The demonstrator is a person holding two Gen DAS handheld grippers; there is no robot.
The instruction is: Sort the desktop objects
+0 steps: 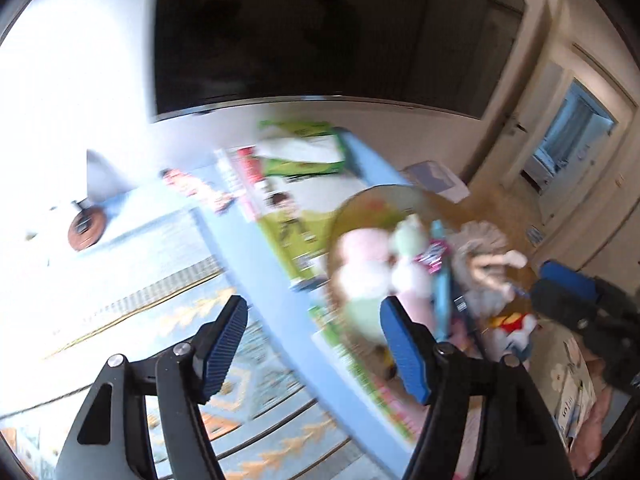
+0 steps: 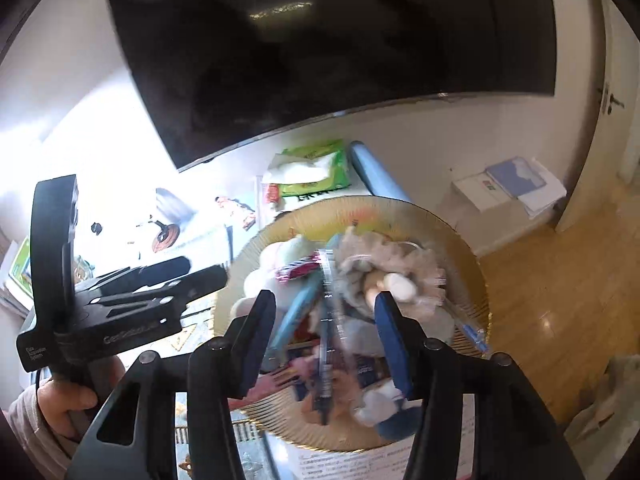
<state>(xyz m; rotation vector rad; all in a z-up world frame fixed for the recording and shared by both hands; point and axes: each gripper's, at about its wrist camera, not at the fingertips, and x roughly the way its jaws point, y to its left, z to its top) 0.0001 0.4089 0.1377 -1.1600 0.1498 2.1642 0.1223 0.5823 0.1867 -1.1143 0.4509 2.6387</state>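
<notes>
Right gripper [image 2: 322,344]: blue-padded jaws stand apart, hovering over the heaped round gold-rimmed ribbed plate [image 2: 460,248]. A dark pen [image 2: 326,360] lies in the gap between the pads, blurred; no pad presses on it, so nothing is held. Left gripper [image 1: 312,344]: jaws also apart and empty, off the plate's left side above the patterned blue-and-orange rug [image 1: 256,432].

Plate contents, nearest first: pen, a light blue flat strip [image 2: 294,316], a pink-and-white plush toy [image 1: 368,264], then a grey fringed rag doll [image 2: 384,272]. The load is stacked loosely and the outlines are smeared.

Behind the plate: green-and-white tissue pack [image 2: 312,168] on a pale blue tabletop [image 1: 256,264] with picture books [image 1: 280,208]; farther back, the large black television screen [image 2: 320,40].

Judgement: a drop into the plate looks just made, and the next pick is open. To do it well, lift the right gripper straight up clear of the pile before moving sideways, so the pads do not drag the pen or doll off the rim. Keep the two tools apart; they sit close.
</notes>
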